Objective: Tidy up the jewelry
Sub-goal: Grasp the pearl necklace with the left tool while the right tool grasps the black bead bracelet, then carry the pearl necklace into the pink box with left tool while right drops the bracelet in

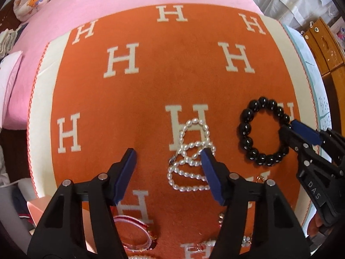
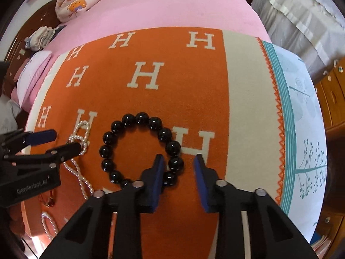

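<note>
A black bead bracelet (image 2: 141, 149) lies flat on the orange H-pattern blanket (image 2: 172, 90); it also shows in the left wrist view (image 1: 262, 130). My right gripper (image 2: 179, 157) is open, its left finger inside the ring and its right finger outside, straddling the near-right beads. A white pearl necklace (image 1: 192, 157) lies coiled left of the bracelet; it also shows in the right wrist view (image 2: 80, 149). My left gripper (image 1: 168, 153) is open over the blanket, its right finger over the pearls.
A red and clear bangle (image 1: 134, 233) and small gold pieces (image 1: 259, 179) lie near the blanket's (image 1: 172, 75) front edge. More pearls (image 2: 48, 222) lie at the lower left. A pink sheet (image 2: 172, 4), pillows (image 2: 79, 0) and wooden furniture (image 2: 332, 95) surround the blanket.
</note>
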Tool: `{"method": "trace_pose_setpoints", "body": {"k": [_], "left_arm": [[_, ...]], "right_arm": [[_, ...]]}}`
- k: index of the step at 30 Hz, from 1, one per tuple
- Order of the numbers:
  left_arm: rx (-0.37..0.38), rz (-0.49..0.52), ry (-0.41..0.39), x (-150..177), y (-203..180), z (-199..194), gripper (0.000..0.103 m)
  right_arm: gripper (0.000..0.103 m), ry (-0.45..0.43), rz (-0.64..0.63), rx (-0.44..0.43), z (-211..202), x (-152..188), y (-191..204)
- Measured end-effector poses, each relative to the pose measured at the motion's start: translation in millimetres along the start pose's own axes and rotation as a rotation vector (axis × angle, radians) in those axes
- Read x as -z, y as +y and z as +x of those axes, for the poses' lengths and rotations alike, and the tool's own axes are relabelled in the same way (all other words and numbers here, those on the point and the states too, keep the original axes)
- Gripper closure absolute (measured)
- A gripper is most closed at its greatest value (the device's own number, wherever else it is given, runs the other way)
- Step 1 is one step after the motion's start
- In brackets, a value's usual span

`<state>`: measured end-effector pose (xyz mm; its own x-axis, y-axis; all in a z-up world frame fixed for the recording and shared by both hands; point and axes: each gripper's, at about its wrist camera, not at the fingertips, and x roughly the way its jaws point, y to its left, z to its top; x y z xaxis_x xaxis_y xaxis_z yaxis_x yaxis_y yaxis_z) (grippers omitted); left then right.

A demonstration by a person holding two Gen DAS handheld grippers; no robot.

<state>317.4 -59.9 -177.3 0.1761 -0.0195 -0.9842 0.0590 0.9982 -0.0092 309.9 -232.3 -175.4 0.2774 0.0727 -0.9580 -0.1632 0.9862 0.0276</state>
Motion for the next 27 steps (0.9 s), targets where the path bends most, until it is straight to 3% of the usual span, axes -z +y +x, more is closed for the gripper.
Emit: {"method": "trace_pose_setpoints", "body": {"k": [1, 5, 6, 7, 8, 11, 16, 27], "left_arm": [[-0.001, 0.001, 0.000, -2, 0, 1, 0.046], [0.020, 0.012, 0.014, -5, -9, 3, 0.061], [0.019, 0.034, 0.012, -5, -12, 1, 0.075], [0.015, 0.054, 0.010, -5, -17, 0, 0.096], [0.002, 0.068, 0.012, -4, -22, 0, 0.099], [-0.013, 0.072, 0.001, -2, -30, 1, 0.100], [0.037, -0.014, -0.042, 9, -17, -17, 0.100], [0.096, -0.136, -0.157, 61, 26, -119, 0.100]], "right_arm": [[0.087, -0.002, -0.004, -0.004, 1, 0, -1], [0.088, 0.006, 0.012, -0.040, -3, 6, -9], [0.088, 0.005, 0.020, -0.052, -3, 7, -11], [0.088, 0.005, 0.024, -0.061, -4, 10, -12], [0.088, 0.004, 0.027, -0.068, -8, 16, -14], [0.088, 0.000, 0.045, -0.097, -15, 27, -19], [0.089, -0.025, 0.074, -0.140, -38, 43, -29], [0.089, -0.103, 0.102, -0.218, -110, 66, -30]]}}
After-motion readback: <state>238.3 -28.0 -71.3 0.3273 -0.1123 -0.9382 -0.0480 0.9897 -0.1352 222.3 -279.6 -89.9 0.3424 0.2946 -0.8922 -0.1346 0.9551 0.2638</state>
